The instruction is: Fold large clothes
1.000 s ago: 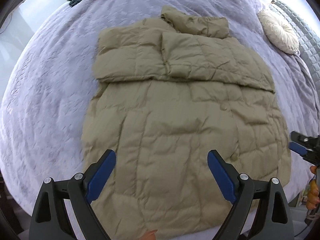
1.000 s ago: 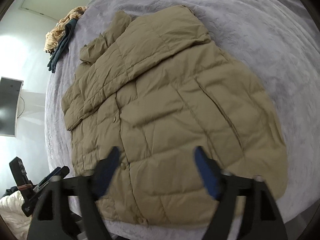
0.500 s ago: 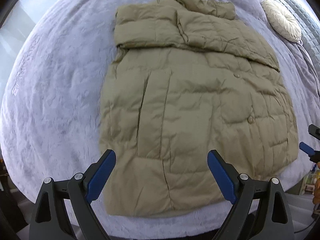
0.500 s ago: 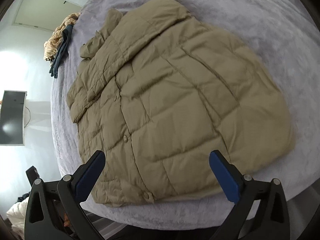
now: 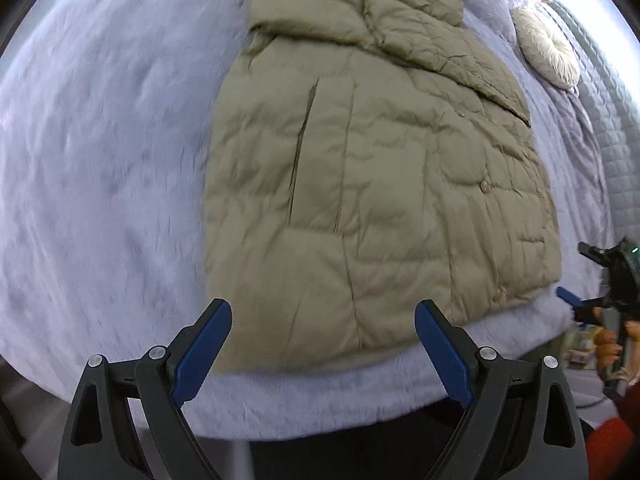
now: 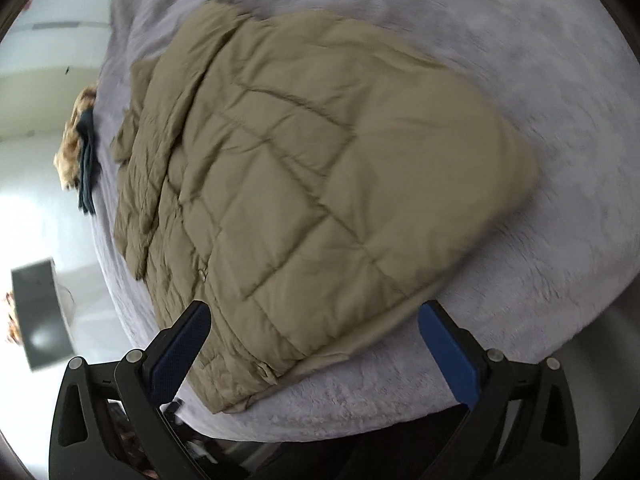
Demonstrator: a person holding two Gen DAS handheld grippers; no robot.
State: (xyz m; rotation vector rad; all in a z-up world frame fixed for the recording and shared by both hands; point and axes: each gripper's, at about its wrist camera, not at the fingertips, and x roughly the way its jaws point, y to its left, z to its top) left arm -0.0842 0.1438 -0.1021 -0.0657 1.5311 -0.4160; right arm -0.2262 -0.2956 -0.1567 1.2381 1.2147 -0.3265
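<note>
The jacket [image 5: 372, 184] lies flat on the bed [image 5: 100, 160], its hem close to the near edge and its folded sleeves across the far part. A round cushion [image 5: 546, 46] sits beyond it to the right. Some clothes [image 6: 80, 148] lie at the bed's far left edge.

A big bed [image 5: 100, 160] with a soft, fuzzy purple-grey cover fills the room. A round cream pillow [image 5: 546, 52] lies by a grey padded headboard [image 5: 608, 92]. Some clothes [image 6: 80, 140] sit in a pile at the far edge. The walls [image 6: 36, 120] are white and bright.
</note>
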